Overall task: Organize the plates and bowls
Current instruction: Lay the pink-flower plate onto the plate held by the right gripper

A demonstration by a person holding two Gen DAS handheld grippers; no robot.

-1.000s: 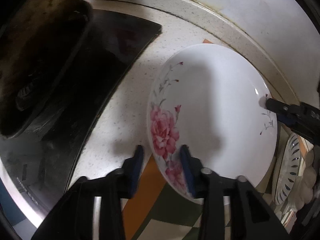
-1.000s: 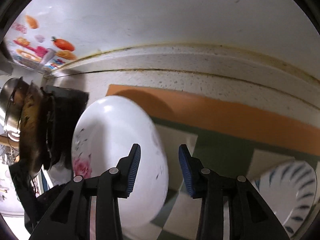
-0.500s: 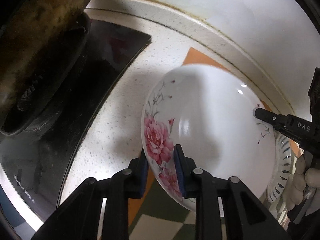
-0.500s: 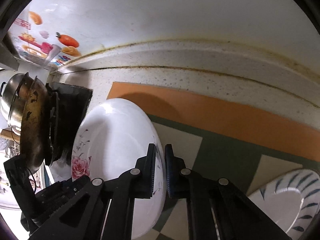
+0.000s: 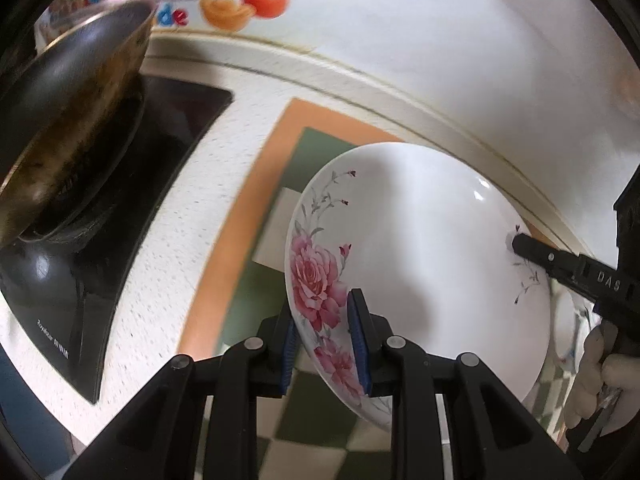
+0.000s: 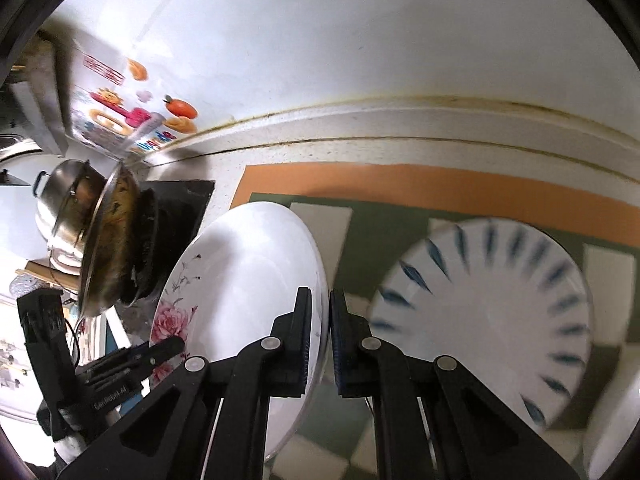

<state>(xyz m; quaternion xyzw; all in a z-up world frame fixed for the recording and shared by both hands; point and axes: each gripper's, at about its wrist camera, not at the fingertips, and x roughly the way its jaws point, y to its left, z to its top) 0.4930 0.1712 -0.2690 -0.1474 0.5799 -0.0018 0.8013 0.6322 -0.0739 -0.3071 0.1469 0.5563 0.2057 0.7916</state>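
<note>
Speckled white counter (image 5: 192,216) against the wall. On it: checked mat (image 6: 400,216), orange-bordered, green and cream squares. Black cooktop (image 5: 132,184) just left of mat, wok (image 5: 68,120) on it. Blue-striped plate (image 6: 488,320) lies on mat's right part.

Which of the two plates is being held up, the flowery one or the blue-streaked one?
The white plate with pink roses: both sets of jaws clamp its rim on opposite sides, holding it tilted above the checked mat. The plate with blue streaks lies untouched on that mat.
</note>
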